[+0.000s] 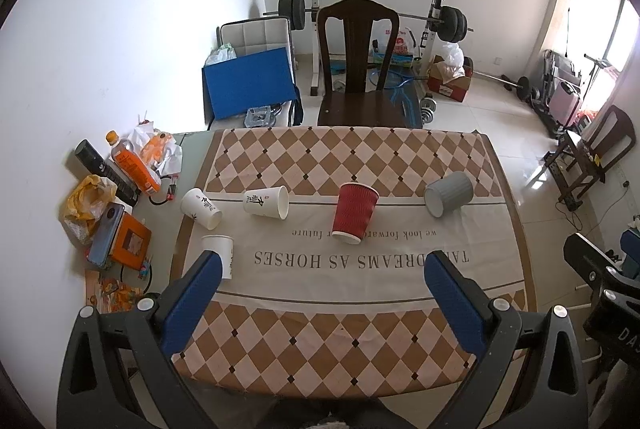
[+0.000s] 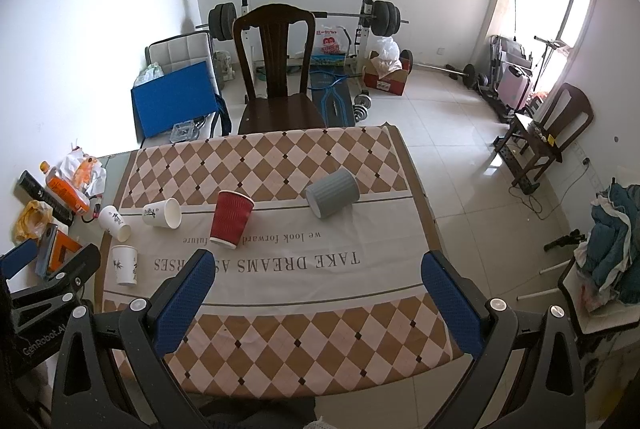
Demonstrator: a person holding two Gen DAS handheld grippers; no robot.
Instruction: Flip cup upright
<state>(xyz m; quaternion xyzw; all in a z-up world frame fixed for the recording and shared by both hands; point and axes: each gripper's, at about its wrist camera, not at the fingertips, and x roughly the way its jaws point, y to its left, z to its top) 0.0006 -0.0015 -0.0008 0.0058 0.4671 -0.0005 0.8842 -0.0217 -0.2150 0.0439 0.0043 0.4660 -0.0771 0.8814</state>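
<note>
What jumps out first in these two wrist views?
The red ribbed cup lies tipped near the middle of the checked tablecloth, mouth toward the camera, with a grey ridged cup on its side to the right. Three white paper cups cluster at the left: two on their sides, one standing. Both grippers, left and right, hover at the near edge with jaws wide and empty.

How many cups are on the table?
5. A grey cup lies tipped at the right, a red cup leans in the middle, two white cups lie sideways at the left, and one white cup stands nearest.
</note>
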